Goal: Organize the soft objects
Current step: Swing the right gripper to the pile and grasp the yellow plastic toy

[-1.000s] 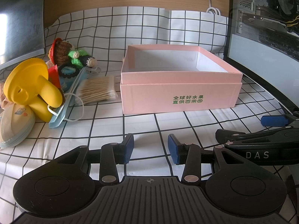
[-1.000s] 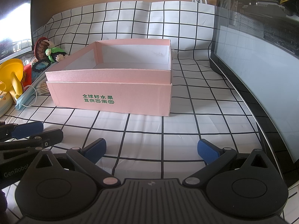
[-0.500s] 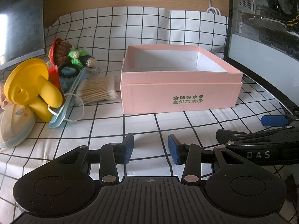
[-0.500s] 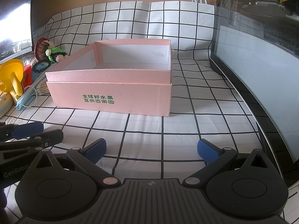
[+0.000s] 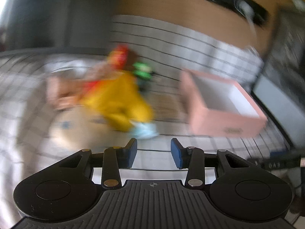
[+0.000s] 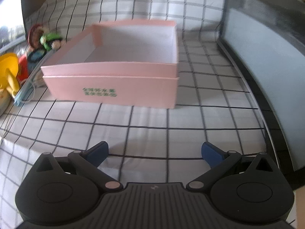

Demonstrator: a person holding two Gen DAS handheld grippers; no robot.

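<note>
Here, at the left of the worktop [image 6: 148, 118], the soft toys [image 6: 42, 42] are heaped beside a yellow object [image 6: 9, 70], seemingly awaiting the pink box [image 6: 114, 80], empty at centre. The left tool [image 5: 153, 152] is seen closing slightly, nothing between its pads; the right tool [image 6: 154, 152] is spread wide, empty. The left view is blurred; individual toys cannot be distinguished.

Black ribbed tongs [image 6: 154, 153], blue pads [image 6: 209, 153], silver rivets.
</note>
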